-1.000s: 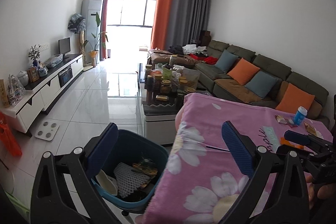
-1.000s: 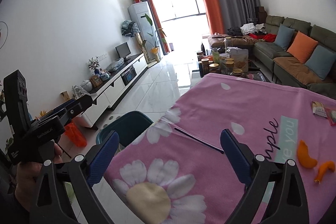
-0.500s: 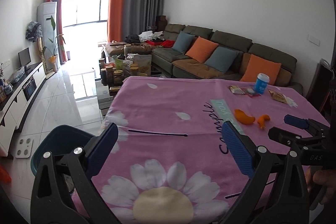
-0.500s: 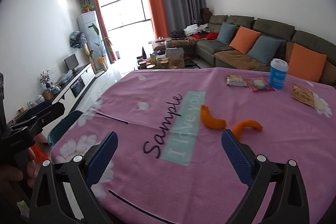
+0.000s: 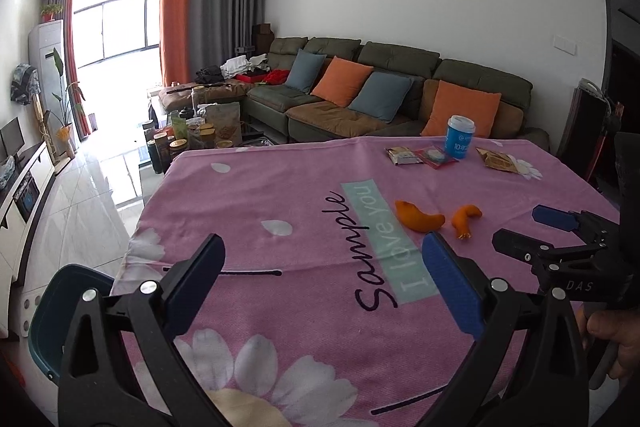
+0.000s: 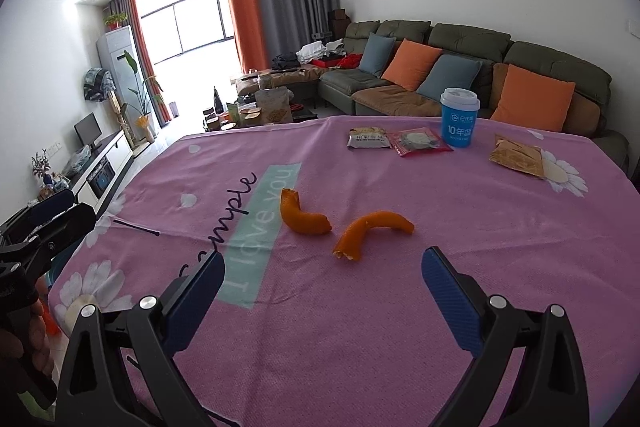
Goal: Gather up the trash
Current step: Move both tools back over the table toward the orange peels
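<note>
Two orange peel pieces lie mid-table on the pink flowered cloth: one [image 6: 304,217] to the left, the other [image 6: 370,229] just right of it; the left wrist view shows them as peel [image 5: 419,217] and peel [image 5: 464,219]. Far across the table stand a blue paper cup [image 6: 459,123], a grey snack packet [image 6: 369,138], a red packet [image 6: 418,142] and a brown wrapper [image 6: 516,157]. My right gripper [image 6: 322,267] is open, just short of the peels. My left gripper [image 5: 322,251] is open over the table's near left part. Both hold nothing.
A teal trash bin [image 5: 60,311] stands on the floor by the table's left corner. A green sofa [image 5: 400,95] with orange and blue cushions runs behind the table. A cluttered coffee table [image 5: 192,139] and a white TV cabinet [image 5: 24,179] lie further left.
Both views have swung right, from the trash bin and floor to the tabletop. The right gripper has come closer to the orange peels. Both grippers stayed open.
</note>
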`<action>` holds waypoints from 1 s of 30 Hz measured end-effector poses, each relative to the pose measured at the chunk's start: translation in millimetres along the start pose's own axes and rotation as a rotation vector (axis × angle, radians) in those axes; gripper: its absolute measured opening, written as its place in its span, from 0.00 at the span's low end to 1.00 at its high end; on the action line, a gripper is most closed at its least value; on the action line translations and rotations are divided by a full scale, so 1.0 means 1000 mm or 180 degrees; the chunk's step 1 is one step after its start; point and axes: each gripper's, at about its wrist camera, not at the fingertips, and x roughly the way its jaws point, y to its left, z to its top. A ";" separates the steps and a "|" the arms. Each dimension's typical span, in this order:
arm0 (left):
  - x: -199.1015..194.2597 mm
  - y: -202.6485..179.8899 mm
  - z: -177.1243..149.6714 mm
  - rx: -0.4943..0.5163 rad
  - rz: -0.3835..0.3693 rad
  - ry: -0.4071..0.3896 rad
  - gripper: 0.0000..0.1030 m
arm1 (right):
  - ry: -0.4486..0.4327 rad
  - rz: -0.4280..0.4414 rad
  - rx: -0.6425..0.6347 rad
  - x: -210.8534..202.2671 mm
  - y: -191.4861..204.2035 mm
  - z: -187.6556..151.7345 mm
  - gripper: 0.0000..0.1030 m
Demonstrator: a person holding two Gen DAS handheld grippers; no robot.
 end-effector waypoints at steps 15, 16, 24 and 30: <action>0.037 -0.018 0.004 0.0110 -0.0109 0.0126 0.94 | 0.0215 -0.0175 0.0102 0.031 -0.022 0.007 0.88; 0.039 -0.019 0.004 0.0110 -0.0124 0.0140 0.94 | 0.0264 -0.0164 0.0113 0.037 -0.023 0.008 0.86; 0.056 -0.020 0.003 0.0094 -0.0149 0.0238 0.94 | 0.0534 -0.0125 0.0150 0.073 -0.029 0.014 0.66; 0.068 -0.021 0.006 0.0084 -0.0177 0.0273 0.94 | 0.0658 -0.0091 0.0168 0.087 -0.030 0.013 0.44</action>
